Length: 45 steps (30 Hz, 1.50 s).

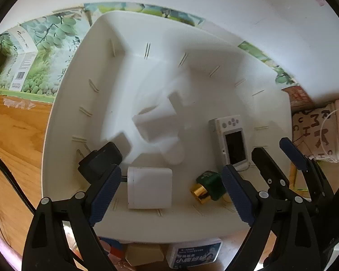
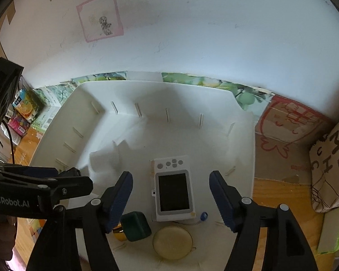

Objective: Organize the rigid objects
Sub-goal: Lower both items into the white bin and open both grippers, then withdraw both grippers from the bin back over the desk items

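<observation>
Holding camera (image 2: 173,192), white tray (image 2: 248,158) (charger (image 1: 149,190) too)

Far half of white bin (image 2: 244,158) unobstructed.

White bin (image 2: 246,158) on wooden table, wall behind. Landmark: white digital camera (image 2: 173,188), flat on bin floor, screen up, buttons on far end. Right gripper (image 2: 170,201) above camera, jaws apart, blue pads either side of camera, not touching it. Green bottle with gold cap (image 2: 135,225) just left of camera's near end, on its side. Round yellowish disc (image 2: 172,242) near side of camera (what it is, cannot tell). Other gripper (image 2: 67,180) left of camera, over bin's left part. Cardboard box (image 2: 287,140) right of camera, outside bin.
</observation>
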{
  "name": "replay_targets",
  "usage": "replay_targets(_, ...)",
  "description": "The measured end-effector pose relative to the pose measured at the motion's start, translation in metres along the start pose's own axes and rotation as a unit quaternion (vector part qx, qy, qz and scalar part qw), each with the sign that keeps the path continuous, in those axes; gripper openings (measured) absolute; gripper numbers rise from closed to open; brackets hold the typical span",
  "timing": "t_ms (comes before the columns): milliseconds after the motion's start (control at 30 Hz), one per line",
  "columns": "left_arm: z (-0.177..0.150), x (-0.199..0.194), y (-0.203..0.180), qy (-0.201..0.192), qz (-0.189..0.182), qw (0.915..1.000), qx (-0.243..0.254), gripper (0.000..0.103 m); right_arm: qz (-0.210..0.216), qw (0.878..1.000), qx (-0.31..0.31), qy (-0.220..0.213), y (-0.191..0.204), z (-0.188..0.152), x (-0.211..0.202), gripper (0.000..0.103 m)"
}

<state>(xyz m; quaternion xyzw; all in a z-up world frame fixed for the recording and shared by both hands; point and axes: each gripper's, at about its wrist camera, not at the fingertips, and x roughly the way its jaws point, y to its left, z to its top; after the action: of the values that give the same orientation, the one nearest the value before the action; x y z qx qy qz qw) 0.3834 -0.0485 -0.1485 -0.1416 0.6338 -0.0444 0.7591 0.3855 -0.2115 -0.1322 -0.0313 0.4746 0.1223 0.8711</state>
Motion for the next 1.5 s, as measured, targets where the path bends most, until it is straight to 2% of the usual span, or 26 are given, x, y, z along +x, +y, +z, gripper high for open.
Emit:
replay_targets(233, -0.014, -0.032, -0.007, -0.029, -0.003, 0.9995, 0.006, 0.093, -0.01, 0.999, 0.01, -0.034, -0.005, -0.004, -0.037, 0.074)
replay_targets(333, -0.02, -0.052, -0.01, -0.056, -0.014, 0.9983, 0.012, 0.093, -0.012, 0.998, 0.019, -0.055, -0.008, -0.006, -0.057, 0.074)
replay_targets(400, -0.029, -0.068, -0.009, -0.076, -0.024, 0.9966, 0.017, 0.093, -0.011, 0.997, 0.028, -0.068, -0.011, -0.007, -0.069, 0.08)
replay_targets(467, -0.038, -0.084, -0.01, -0.099, -0.032, 0.9944, 0.02, 0.093, -0.008, 0.996, 0.042, -0.083, -0.016, -0.009, -0.085, 0.08)
replay_targets(567, -0.053, -0.104, -0.013, -0.134, -0.038, 0.9895, 0.039, 0.093, -0.01, 0.994, 0.059, -0.094, -0.019, -0.014, -0.102, 0.08)
replay_targets(700, -0.08, -0.131, -0.014, -0.192, -0.038, 0.9787, 0.064, 0.093, 0.0, 0.99, 0.103, -0.101, -0.029, -0.027, -0.121, 0.081)
replay_targets(833, -0.107, -0.15, -0.014, -0.233, -0.035, 0.9686, 0.079, 0.093, -0.003, 0.985, 0.14, -0.104, -0.036, -0.043, -0.135, 0.081)
replay_targets(1033, -0.145, -0.166, -0.009, -0.28, -0.005, 0.9568, 0.079, 0.093, 0.001, 0.979, 0.17, -0.108, -0.041, -0.069, -0.15, 0.081)
replay_targets(1300, -0.194, -0.17, -0.005, -0.302, 0.024, 0.9518, 0.05, 0.093, 0.003, 0.981, 0.158, -0.11, -0.041, -0.106, -0.156, 0.081)
replay_targets(1500, -0.228, -0.155, 0.0, -0.28, 0.055, 0.9583, 0.009, 0.093, 0.025, 0.983, 0.149, -0.103, -0.04, -0.134, -0.152, 0.081)
